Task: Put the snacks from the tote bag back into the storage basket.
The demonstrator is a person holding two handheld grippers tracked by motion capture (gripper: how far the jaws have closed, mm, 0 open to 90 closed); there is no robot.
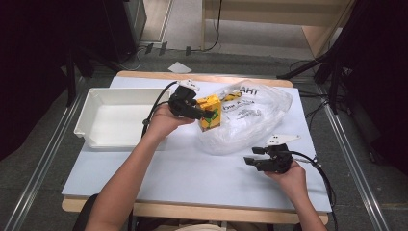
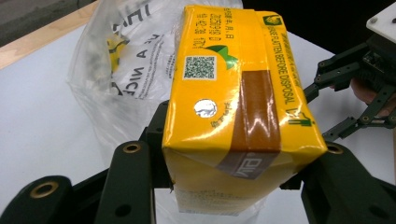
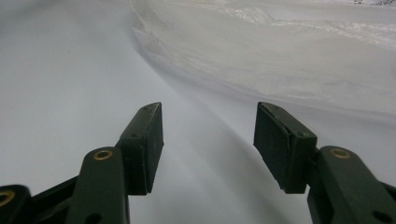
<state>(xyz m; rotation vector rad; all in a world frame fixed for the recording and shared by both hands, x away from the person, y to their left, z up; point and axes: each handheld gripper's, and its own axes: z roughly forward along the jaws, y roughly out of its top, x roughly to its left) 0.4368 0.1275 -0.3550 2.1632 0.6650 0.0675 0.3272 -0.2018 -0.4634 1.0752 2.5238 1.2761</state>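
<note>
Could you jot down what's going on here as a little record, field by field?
Setting: white table
Left gripper: shut on the yellow drink carton, held at the mouth of the plastic bag
Right gripper: open, jaws apart with nothing between them, beside the bag's near edge
Plastic bag: clear, printed, crumpled, lying on the table
White tray: nothing seen in it, at the table's left side
Likely next: carton goes to the tray, perhaps

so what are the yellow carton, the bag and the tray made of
Yellow carton: seems coated paperboard, glossy, with sharp folded edges and a foil straw spot.
Bag: thin clear plastic film, crinkled and shiny, black print on it.
Tray: looks like rigid white plastic, smooth and matte with rounded rims, though that's less certain.
</note>
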